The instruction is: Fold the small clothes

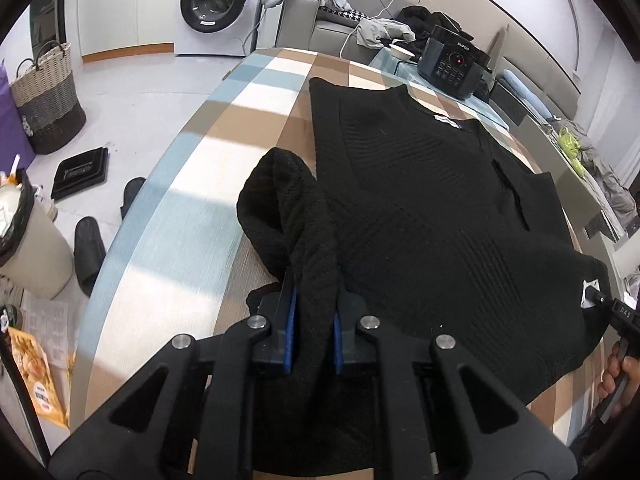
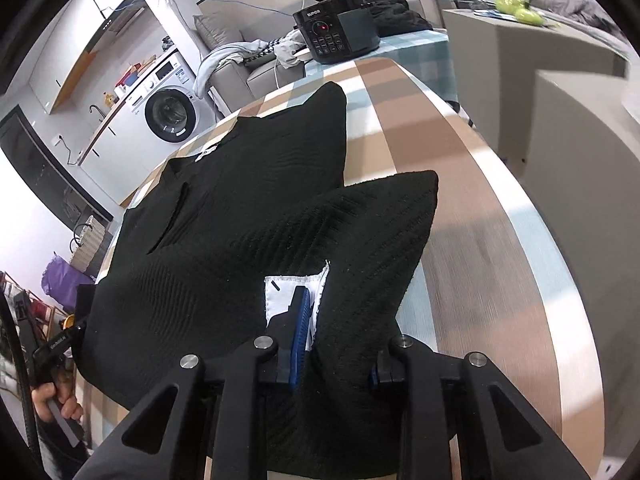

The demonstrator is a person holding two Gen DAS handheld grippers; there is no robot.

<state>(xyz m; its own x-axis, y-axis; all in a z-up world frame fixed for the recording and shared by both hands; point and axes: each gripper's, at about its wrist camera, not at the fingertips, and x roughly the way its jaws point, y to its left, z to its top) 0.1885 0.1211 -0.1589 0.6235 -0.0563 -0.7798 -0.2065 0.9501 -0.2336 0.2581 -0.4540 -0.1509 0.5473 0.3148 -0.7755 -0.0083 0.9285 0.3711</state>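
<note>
A black knit sweater [image 1: 420, 208] lies flat on the checked tablecloth [image 1: 180, 200], collar and white neck label toward the far end. My left gripper [image 1: 316, 312] is shut on a bunched fold at the near left hem, lifting a hump of cloth. In the right wrist view the sweater [image 2: 240, 200] has its near right corner raised, a white care label [image 2: 280, 292] showing. My right gripper [image 2: 340, 344] is shut on that corner; its right finger is buried in cloth. Each gripper appears at the other view's edge: the right gripper [image 1: 616, 312], the left gripper [image 2: 56, 344].
A black pressure cooker [image 1: 452, 64] stands beyond the table's far end. On the floor to the left are a woven basket [image 1: 48, 96], black slippers [image 1: 88, 248] and a lined bin [image 1: 24, 240]. A washing machine [image 1: 212, 4] and a cluttered sofa [image 1: 320, 24] stand behind.
</note>
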